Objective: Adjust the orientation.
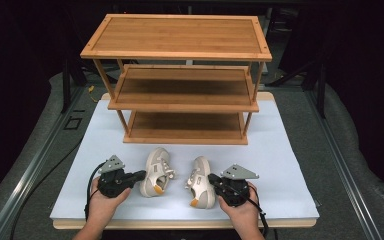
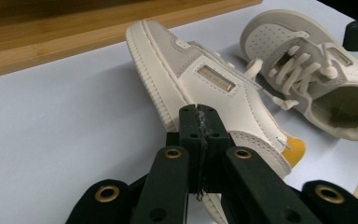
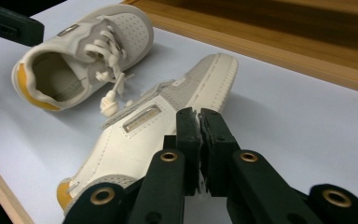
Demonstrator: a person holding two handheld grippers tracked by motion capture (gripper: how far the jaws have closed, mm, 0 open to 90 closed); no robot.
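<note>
High view: a three-tier wooden rack (image 1: 182, 75) stands at the far side of a white board (image 1: 280, 150) on the table. Just in front of the rack's lowest shelf lie two cream shoes with yellow heel patches, side by side and a little apart. The left shoe (image 1: 156, 172) lies in front of the rack's middle, the right shoe (image 1: 201, 182) a bit further from the rack and toward its right half. The left gripper (image 1: 141, 174), held in a hand at the near edge of the board, has its tip at the left shoe's outer side; the right gripper (image 1: 211, 178), held in the other hand, has its tip at the right shoe's outer side. Both sit on the near side of the shoes, away from the rack.

Left gripper view: the left gripper (image 2: 200, 122) has its jaws clenched flat together with nothing between them, the tip right at the sole edge of the left shoe (image 2: 205, 79). The right shoe (image 2: 317, 70) lies beyond, and the rack's bottom board (image 2: 74, 28) runs along the top.

Right gripper view: the right gripper (image 3: 199, 122) has its jaws all but pressed together, with nothing between them, just beside the right shoe (image 3: 154, 126). The left shoe (image 3: 81, 60) lies further off, and the rack's bottom board (image 3: 284, 42) crosses the top right.
</note>
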